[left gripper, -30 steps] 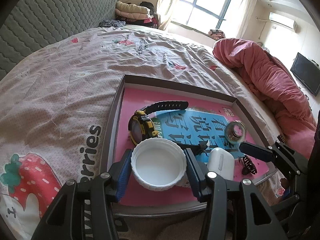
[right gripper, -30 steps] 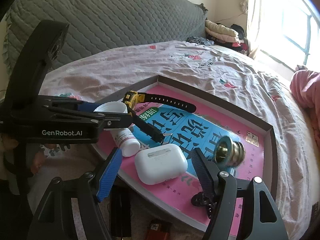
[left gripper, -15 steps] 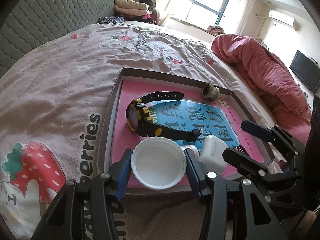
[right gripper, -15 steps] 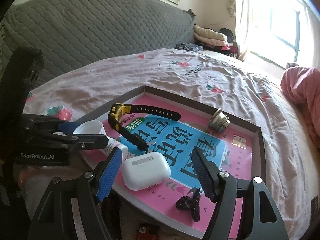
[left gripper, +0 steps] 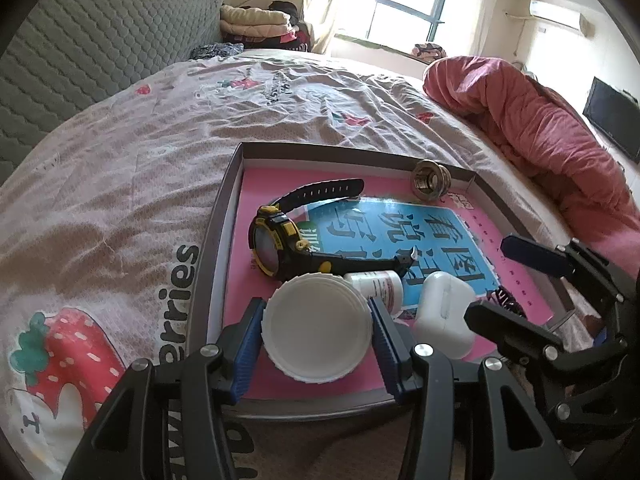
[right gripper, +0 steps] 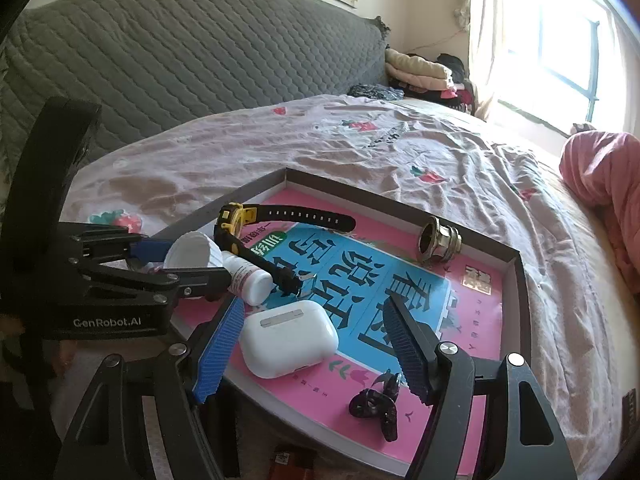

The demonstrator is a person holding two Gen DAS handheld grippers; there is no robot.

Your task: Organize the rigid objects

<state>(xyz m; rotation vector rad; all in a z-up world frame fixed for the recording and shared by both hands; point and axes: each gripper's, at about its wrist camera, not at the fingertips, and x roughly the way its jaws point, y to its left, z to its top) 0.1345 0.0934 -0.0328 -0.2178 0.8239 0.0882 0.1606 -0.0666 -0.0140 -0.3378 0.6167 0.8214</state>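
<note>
My left gripper (left gripper: 316, 342) is shut on a white ribbed cap (left gripper: 316, 328), held over the near left corner of a shallow tray (left gripper: 218, 240) printed pink and blue. Inside the tray lie a yellow-and-black watch (left gripper: 276, 240), a white pill bottle (left gripper: 378, 284), a white earbud case (right gripper: 288, 336), a brass fitting (right gripper: 438, 240) at the far edge and a black clip (right gripper: 376, 404). My right gripper (right gripper: 314, 304) is open and straddles the earbud case, with a wide gap on the case's right side. The cap (right gripper: 192, 250) shows in the left gripper (right gripper: 160, 264) in the right wrist view.
The tray (right gripper: 520, 300) rests on a strawberry-print bedspread (left gripper: 120, 200). A quilted grey headboard (right gripper: 200, 60) stands behind it, and a pink duvet (left gripper: 540, 128) is heaped at the right. A small reddish object (right gripper: 288, 464) lies below the tray's near edge.
The brass fitting has rolled from the tray's right side to its far edge. Both views have drawn back a little; the cap stays gripped and the case stays between the right fingers.
</note>
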